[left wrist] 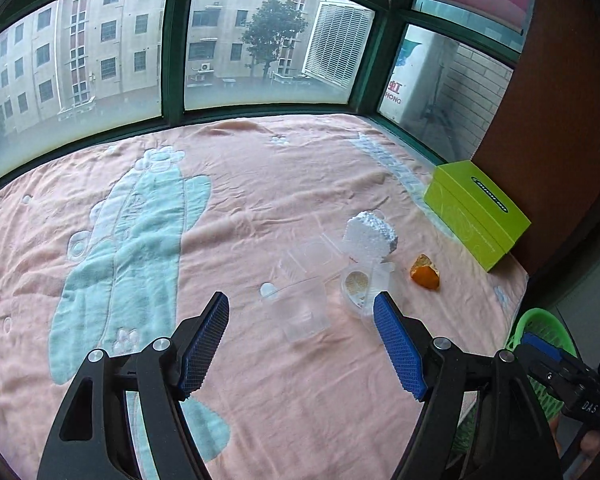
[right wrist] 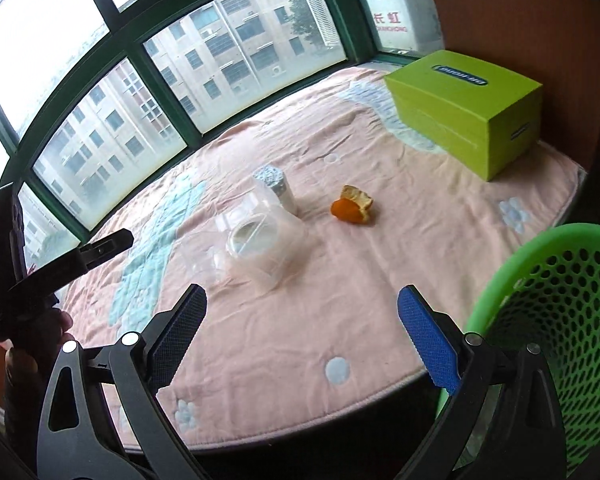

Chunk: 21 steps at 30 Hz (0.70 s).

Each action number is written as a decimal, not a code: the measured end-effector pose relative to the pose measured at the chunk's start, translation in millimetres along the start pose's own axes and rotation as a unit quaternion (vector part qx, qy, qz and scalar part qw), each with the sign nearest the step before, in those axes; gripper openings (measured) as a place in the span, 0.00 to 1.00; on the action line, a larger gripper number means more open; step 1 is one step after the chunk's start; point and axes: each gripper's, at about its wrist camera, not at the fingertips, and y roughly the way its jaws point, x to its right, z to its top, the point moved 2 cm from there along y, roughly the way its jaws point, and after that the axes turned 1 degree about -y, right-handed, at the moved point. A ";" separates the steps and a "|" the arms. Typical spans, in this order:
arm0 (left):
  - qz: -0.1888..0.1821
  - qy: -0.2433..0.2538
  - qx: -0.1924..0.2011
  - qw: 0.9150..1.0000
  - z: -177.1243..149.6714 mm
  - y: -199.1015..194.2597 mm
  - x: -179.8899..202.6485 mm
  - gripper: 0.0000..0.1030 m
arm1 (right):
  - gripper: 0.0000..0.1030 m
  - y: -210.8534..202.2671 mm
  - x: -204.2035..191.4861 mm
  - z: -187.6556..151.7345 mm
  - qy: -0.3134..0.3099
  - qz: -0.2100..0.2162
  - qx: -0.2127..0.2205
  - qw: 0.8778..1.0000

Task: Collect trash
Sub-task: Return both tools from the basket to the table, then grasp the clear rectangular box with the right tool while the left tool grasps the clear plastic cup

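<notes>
Trash lies on a pink blanket [left wrist: 260, 208]: clear plastic containers [left wrist: 304, 304] [right wrist: 260, 240], a white foam chunk [left wrist: 370, 236] [right wrist: 274, 184] and an orange peel [left wrist: 425, 273] [right wrist: 352, 209]. My left gripper [left wrist: 302, 308] is open and empty, hovering just short of the clear containers. My right gripper [right wrist: 302, 304] is open and empty, over the blanket's near edge, short of the containers. A green mesh basket [right wrist: 548, 320] [left wrist: 538, 332] stands off the edge at the right, beside the right gripper.
A lime-green box [left wrist: 476, 212] [right wrist: 468, 108] stands at the blanket's far right by a brown wall. Green-framed windows [left wrist: 172, 60] run along the far side. The left gripper shows in the right wrist view [right wrist: 60, 264] at the left.
</notes>
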 end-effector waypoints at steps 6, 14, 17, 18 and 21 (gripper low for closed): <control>0.005 -0.025 -0.002 1.000 -2.6 0.5 -23.3 0.70 | 0.89 43.9 -15.2 16.0 0.017 0.017 -0.028 0.999; 0.005 -0.043 -0.008 0.999 -8.5 4.6 -39.6 0.70 | 0.81 93.0 -21.9 26.6 0.049 0.015 -0.053 0.997; 0.005 -0.046 -0.011 0.999 -9.6 6.8 -42.9 0.70 | 0.77 109.9 -20.0 28.8 0.061 0.009 -0.063 0.996; 0.005 -0.047 -0.012 0.999 -10.2 7.5 -43.4 0.70 | 0.76 114.9 -18.7 28.9 0.065 0.005 -0.066 0.996; 0.005 -0.048 -0.015 0.999 -12.6 9.6 -43.9 0.70 | 0.72 128.0 -12.9 28.9 0.089 0.007 -0.075 0.993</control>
